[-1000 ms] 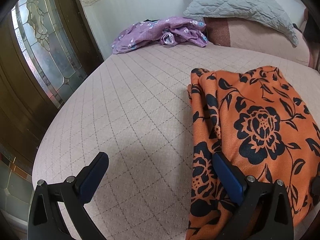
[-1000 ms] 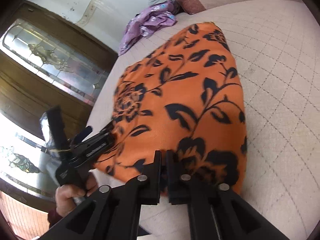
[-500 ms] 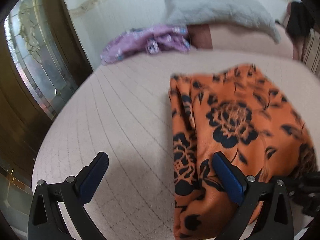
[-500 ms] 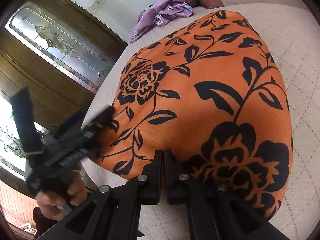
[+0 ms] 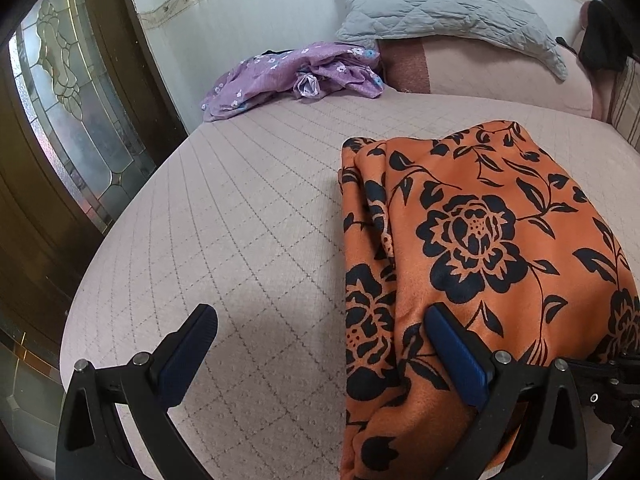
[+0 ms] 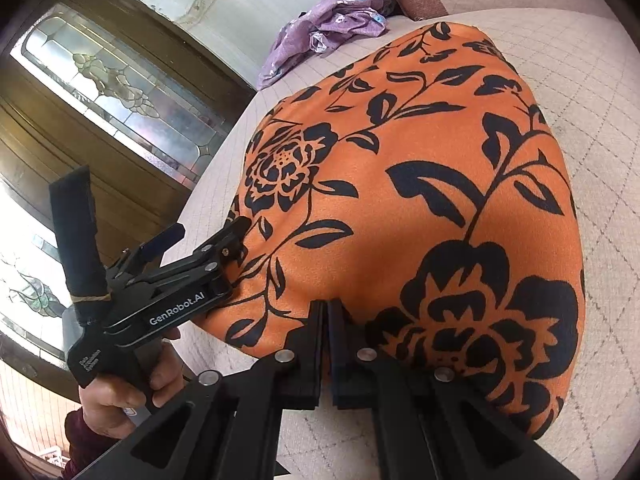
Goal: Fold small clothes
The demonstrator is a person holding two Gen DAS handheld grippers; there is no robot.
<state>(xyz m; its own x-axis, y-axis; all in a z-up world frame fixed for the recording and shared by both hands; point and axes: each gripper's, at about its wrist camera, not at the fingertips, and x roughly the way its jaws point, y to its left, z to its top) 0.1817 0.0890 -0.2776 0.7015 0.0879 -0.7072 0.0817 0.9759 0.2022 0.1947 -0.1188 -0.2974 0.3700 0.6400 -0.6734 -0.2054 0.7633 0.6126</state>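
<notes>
Garment place: orange floral garment (image 5: 492,248) lies folded on the pink quilted bed (image 5: 248,240), near the front edge, thick layered fold along its left side.
Right gripper (image 6: 325,312): fingers pinched together on the garment's near hem; a ridge of cloth bunches up at the tips.
Left gripper (image 5: 320,344): fingers wide apart, gripping nothing; its right finger (image 5: 456,352) sits over the cloth, its left finger over bare bed.
Risk, one-sided pull: with only the right gripper holding, a lift would likely skew the hem and spill the stacked layers.
Risk, thin bite: the pinch may hold only the top layer, so the rest stays behind.
Left wrist view only: layered left edge, grey pillow (image 5: 440,8).
Right wrist view only: the pinch itself, the hand (image 6: 128,392) holding the left gripper.
Both views: purple clothes (image 5: 296,76) well apart, by the wall.
</notes>
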